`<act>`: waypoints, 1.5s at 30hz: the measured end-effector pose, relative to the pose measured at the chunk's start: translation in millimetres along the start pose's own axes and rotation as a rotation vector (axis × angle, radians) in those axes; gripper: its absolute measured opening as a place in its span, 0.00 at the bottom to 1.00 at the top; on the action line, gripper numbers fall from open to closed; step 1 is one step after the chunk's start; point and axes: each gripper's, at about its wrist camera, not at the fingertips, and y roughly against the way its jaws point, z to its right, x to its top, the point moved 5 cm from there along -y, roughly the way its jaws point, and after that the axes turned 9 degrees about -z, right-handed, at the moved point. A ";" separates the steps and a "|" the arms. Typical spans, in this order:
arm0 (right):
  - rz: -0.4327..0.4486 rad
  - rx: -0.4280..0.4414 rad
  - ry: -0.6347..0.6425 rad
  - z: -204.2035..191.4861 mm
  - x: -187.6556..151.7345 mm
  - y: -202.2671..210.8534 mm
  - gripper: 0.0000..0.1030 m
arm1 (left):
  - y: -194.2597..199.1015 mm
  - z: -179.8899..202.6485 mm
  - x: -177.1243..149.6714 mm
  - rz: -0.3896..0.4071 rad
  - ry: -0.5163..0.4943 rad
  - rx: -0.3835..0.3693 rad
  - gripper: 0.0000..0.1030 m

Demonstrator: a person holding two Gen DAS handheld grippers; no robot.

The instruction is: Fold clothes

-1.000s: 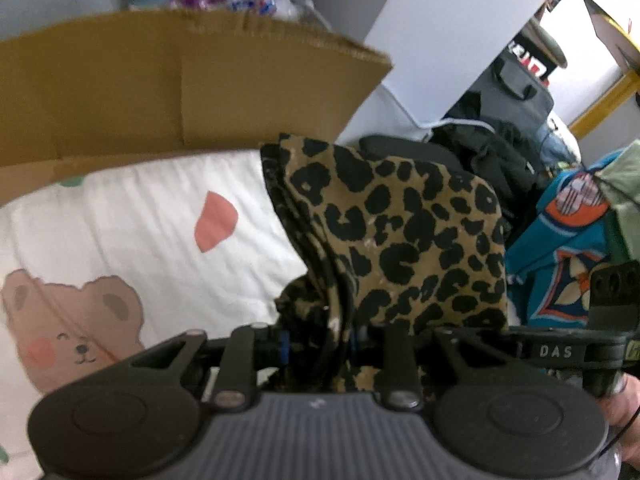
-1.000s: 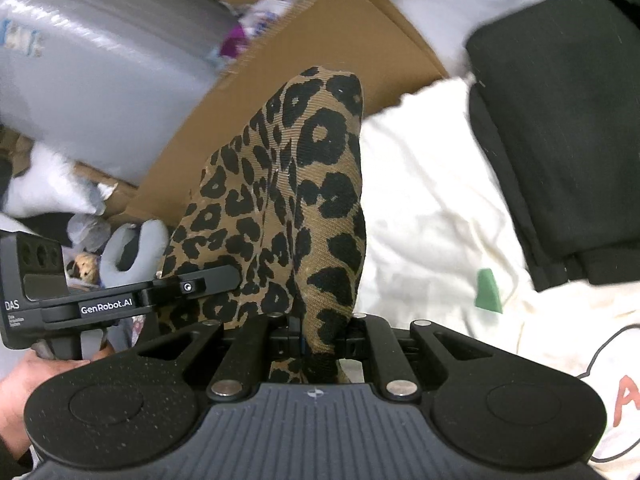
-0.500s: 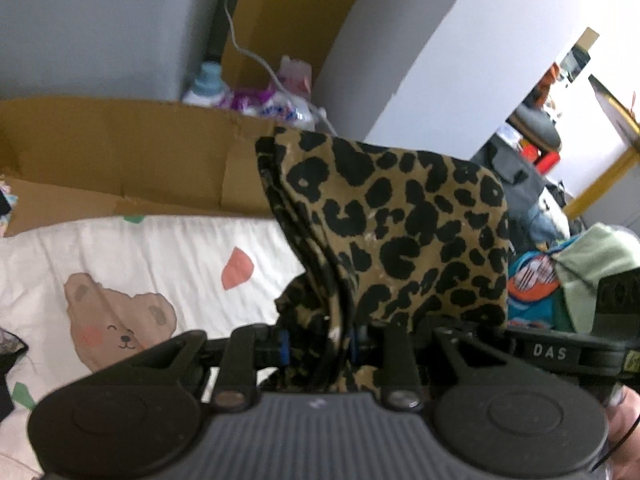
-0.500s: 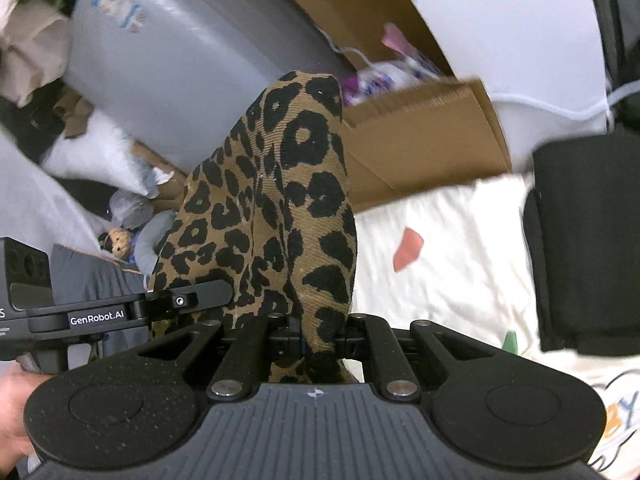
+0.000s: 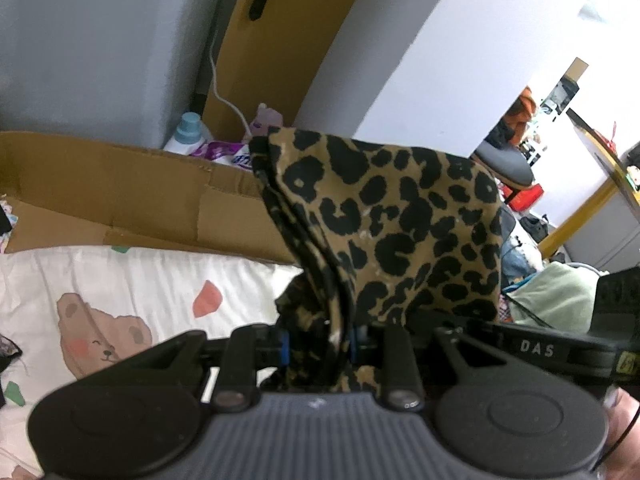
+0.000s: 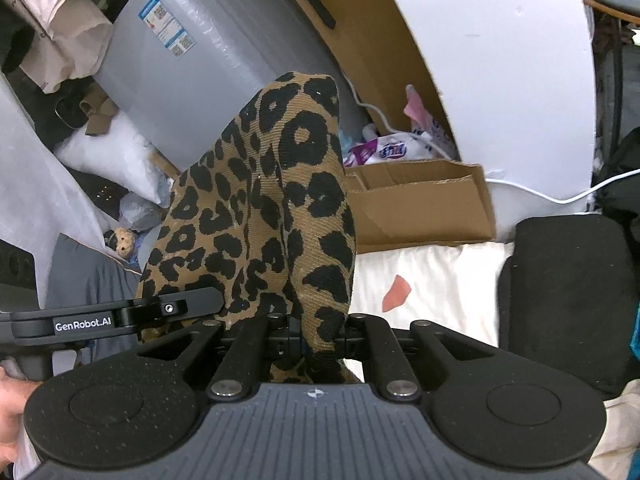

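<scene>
A leopard-print garment (image 5: pixel 400 224) is held up in the air between both grippers, above a white bedsheet with a bear print (image 5: pixel 120 300). My left gripper (image 5: pixel 320 344) is shut on a bunched edge of it, the cloth rising in folds from between the jaws. In the right wrist view the same leopard-print garment (image 6: pixel 272 216) stands up from my right gripper (image 6: pixel 320 340), which is shut on another edge. Each view shows the other gripper: the right one (image 5: pixel 560 350) at the right edge, the left one (image 6: pixel 120 318) at the left edge, with a hand (image 6: pixel 12 400) behind it.
A flattened cardboard box (image 5: pixel 120 196) lies behind the sheet, with a detergent bottle (image 5: pixel 188 132) and packets beyond. A folded black garment (image 6: pixel 568 304) lies on the sheet at right. More clothes (image 5: pixel 552 296) are piled to the right, and a grey wrapped panel (image 6: pixel 208 80) stands behind.
Both grippers have risen with the leopard-print garment, so the sheet and cardboard box have dropped lower in both views and more of the wall shows. The grips are unchanged.
</scene>
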 end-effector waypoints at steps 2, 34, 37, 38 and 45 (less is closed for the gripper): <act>0.000 -0.008 -0.002 6.9 0.5 3.4 0.07 | -5.5 4.8 -1.1 -0.003 0.005 -0.007 0.26; -0.015 -0.242 0.028 186.5 -35.3 -4.2 0.07 | -196.6 58.6 -44.7 -0.128 0.064 -0.191 0.26; -0.018 -0.265 0.028 198.5 -42.6 -2.2 0.07 | -216.2 61.5 -47.9 -0.138 0.062 -0.215 0.26; -0.018 -0.273 0.030 202.4 -45.1 -1.6 0.07 | -221.6 62.5 -49.5 -0.141 0.060 -0.222 0.26; 0.001 -0.296 0.003 235.4 -66.1 -4.4 0.07 | -257.2 67.8 -58.3 -0.161 0.010 -0.260 0.26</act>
